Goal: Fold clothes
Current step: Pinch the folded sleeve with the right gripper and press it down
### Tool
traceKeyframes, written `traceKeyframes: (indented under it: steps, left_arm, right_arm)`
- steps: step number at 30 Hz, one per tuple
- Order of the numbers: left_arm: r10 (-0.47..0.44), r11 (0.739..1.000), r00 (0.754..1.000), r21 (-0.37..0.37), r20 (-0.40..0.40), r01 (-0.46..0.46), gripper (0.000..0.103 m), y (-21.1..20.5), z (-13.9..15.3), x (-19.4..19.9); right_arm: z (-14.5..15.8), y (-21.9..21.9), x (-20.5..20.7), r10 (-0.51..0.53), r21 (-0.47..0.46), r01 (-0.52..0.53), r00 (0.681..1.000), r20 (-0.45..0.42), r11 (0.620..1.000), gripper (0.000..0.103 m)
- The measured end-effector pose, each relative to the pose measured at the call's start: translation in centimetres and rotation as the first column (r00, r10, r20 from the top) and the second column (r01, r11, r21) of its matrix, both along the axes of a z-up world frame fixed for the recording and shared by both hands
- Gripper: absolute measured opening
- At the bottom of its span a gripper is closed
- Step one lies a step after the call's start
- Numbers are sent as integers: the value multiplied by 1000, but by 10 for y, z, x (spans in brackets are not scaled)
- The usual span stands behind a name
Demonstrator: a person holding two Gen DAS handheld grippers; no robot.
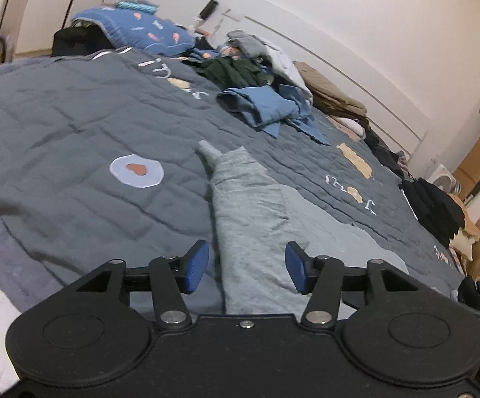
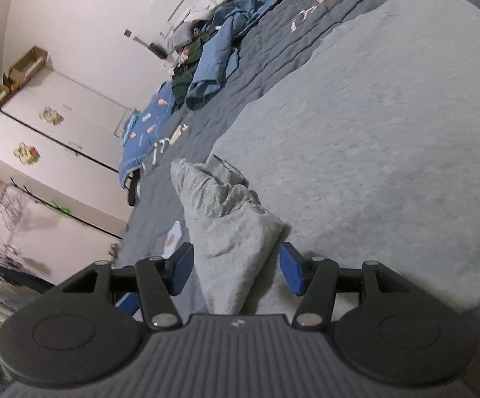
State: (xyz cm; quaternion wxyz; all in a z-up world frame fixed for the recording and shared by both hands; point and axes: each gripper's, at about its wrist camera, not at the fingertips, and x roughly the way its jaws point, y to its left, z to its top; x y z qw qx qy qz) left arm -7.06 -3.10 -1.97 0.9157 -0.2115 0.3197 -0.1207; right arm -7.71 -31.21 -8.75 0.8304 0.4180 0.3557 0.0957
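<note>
Left wrist view, left gripper [image 1: 247,267] parted above grey sweater [image 1: 250,205]; right gripper [image 2: 236,270] parted astride bunched sleeve [image 2: 230,232]

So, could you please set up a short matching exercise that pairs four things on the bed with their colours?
Things:
1. garment lying under the left hand-held gripper
2. crumpled shirt further up the bed
3. stack of clothes at the bed's right edge
4. folded trousers near the wall

Colours:
A. black
B. tan
C. light grey
D. denim blue

Pairs: 1-C, 2-D, 3-A, 4-B
</note>
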Motion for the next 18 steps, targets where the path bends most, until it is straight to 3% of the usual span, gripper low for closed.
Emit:
traceKeyframes:
  steps: [13,15,17,18]
  left_arm:
    - [-5,1000,1000,-6,-24,5,52,7,-3,5]
    - [-8,1000,1000,-4,-27,8,52,7,-3,5]
    - [-6,1000,1000,-3,-26,6,52,7,-3,5]
    - [-5,1000,1000,-2,-26,5,52,8,-3,5]
  right_arm:
    - [-19,5,33,9,29,-9,1000,4,1000,55]
    - [-19,7,35,12,22,-12,1000,7,1000,50]
    - [-17,10,34,13,12,-13,1000,15,1000,21]
    - [-16,11,34,13,8,-13,1000,21,1000,12]
